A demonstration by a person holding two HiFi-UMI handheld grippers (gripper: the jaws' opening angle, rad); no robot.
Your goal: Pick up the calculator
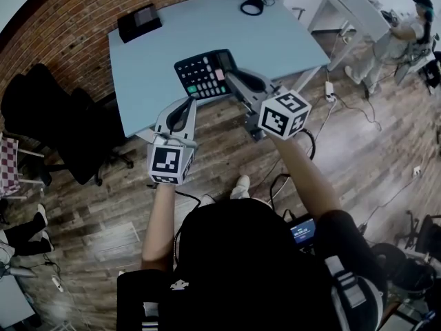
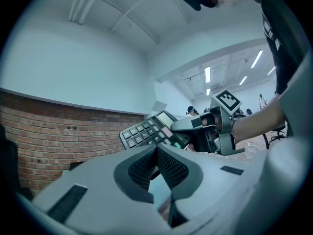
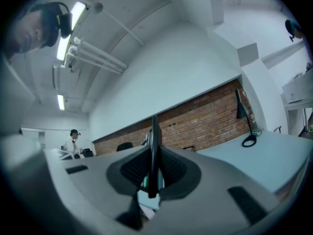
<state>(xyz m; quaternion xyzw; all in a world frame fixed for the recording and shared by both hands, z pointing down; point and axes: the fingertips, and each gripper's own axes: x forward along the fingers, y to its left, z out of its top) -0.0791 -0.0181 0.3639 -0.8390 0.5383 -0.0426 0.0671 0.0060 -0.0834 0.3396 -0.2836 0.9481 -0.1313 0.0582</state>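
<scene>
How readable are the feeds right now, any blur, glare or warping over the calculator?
Head view: fisheye bows the table edges; calculator keys sharp, no glare. Left gripper view: calculator clear, near jaws soft. Right gripper view: calculator edge-on, a thin dark line; ceiling light blown out.

Premises: an open-plan office or lab workroom. A long pale blue desk [image 1: 172, 40] stands with its far edge against an exposed brick wall [image 1: 76, 19]. A black desk lamp [image 3: 242, 111] stands near the desk's far right corner and a small black device [image 1: 139, 22] at its far left corner. A black swivel chair [image 1: 55, 123] is parked off the desk's left edge. The floor [image 1: 372, 143] is wood plank, with loose cables [image 1: 344, 109] trailing across it. White furniture [image 1: 351, 5] stands beyond the desk's right edge, with another person [image 1: 406, 33] beside it. Strip lights [image 3: 68, 28] run along a white ceiling.
</scene>
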